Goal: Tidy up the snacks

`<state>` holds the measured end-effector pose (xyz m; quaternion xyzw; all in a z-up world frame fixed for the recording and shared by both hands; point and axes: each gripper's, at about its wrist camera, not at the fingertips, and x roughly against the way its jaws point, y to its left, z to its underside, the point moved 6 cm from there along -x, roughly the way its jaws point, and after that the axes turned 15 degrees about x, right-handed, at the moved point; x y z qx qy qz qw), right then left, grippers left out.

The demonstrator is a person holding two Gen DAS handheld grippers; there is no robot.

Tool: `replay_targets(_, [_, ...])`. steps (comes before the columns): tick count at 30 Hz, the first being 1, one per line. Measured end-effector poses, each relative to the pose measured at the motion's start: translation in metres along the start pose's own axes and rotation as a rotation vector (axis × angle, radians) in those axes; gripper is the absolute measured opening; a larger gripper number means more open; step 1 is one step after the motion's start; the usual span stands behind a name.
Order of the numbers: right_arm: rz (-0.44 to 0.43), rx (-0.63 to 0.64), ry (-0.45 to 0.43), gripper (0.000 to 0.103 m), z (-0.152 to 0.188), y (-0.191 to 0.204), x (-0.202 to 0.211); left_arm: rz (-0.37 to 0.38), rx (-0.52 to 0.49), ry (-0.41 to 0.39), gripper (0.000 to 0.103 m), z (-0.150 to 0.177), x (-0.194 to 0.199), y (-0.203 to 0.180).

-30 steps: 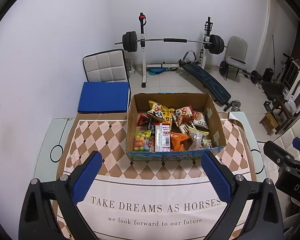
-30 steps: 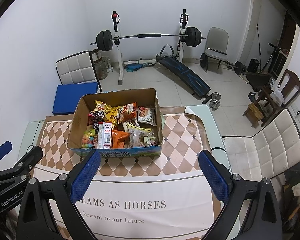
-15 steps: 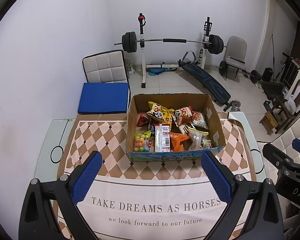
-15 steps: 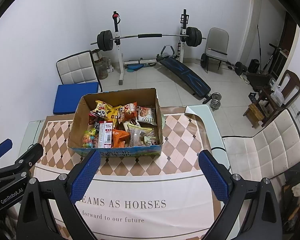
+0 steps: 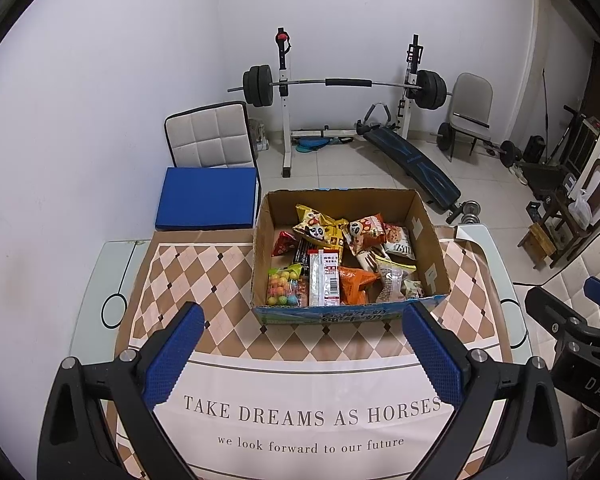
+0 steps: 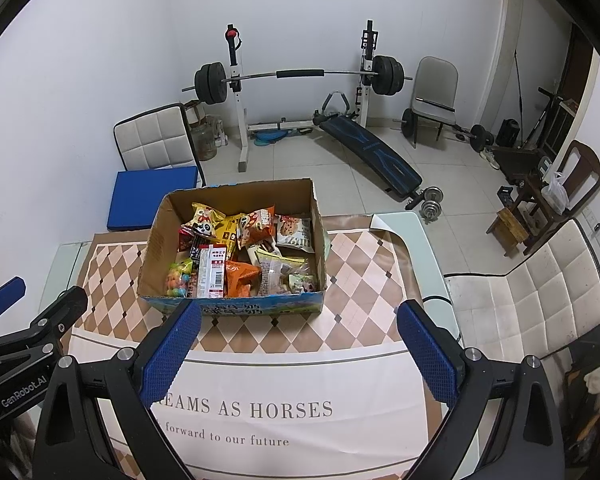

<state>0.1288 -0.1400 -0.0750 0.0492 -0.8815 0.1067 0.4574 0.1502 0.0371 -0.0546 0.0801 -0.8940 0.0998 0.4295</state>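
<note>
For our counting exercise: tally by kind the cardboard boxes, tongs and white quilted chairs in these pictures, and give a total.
Cardboard box: 1
Tongs: 2, the left tongs and the right tongs
White quilted chairs: 2
Total: 5

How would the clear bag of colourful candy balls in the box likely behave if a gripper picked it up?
The candy bag looks like soft clear film, so it would probably sag and crinkle. Its loose round balls could shift, making the grip unsteady. It seems small, so likely light.

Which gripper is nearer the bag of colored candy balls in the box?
Left, though only slightly. The left gripper hangs open almost straight before the candy bag; the right gripper, also open, sits farther right, the bag beyond its left finger.
</note>
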Motion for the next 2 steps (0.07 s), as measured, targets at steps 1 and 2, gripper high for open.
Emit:
replay_targets(1, [0.0, -0.002, 0.0, 0.1, 0.0002, -0.0005, 0.0006, 0.003, -0.001, 0.001, 0.102, -0.0003, -0.0001, 0.0002])
replay_targets(2, [0.0, -0.004, 0.0, 0.1, 0.0005, -0.0004, 0.0009, 0.003, -0.002, 0.001, 0.102, -0.0007, 0.0, 0.0004])
